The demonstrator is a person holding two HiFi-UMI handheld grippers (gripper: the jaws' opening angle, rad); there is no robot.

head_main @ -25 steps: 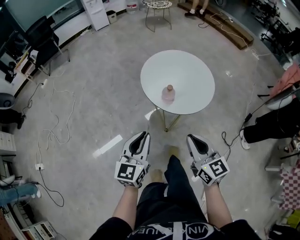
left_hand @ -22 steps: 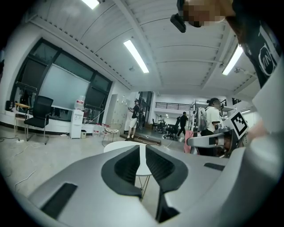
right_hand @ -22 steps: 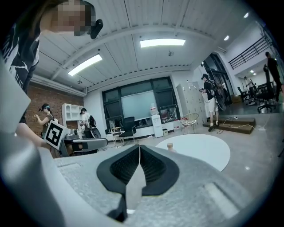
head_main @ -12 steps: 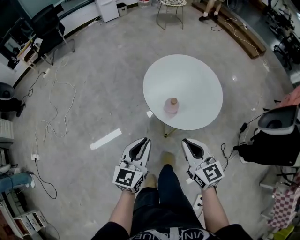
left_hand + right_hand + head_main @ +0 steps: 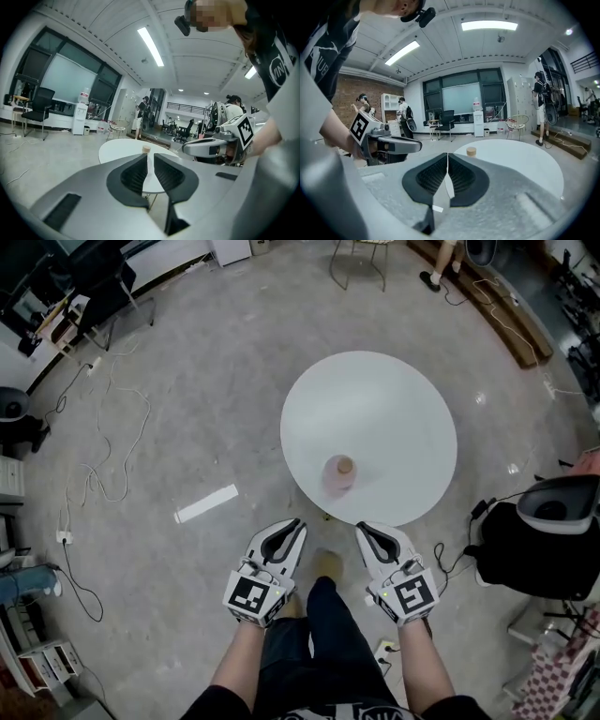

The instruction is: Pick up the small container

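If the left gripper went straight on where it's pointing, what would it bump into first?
Probably the small pink bottle on the round white table: it sits right in line past the shut fingers of the left gripper. Depth is unclear.

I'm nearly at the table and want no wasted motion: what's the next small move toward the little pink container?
Probably open the right tongs and ease them forward over the round table's near edge. They and the left tongs are shut, empty and short of the table; the pink container stands upright just ahead, slightly nearer the right.
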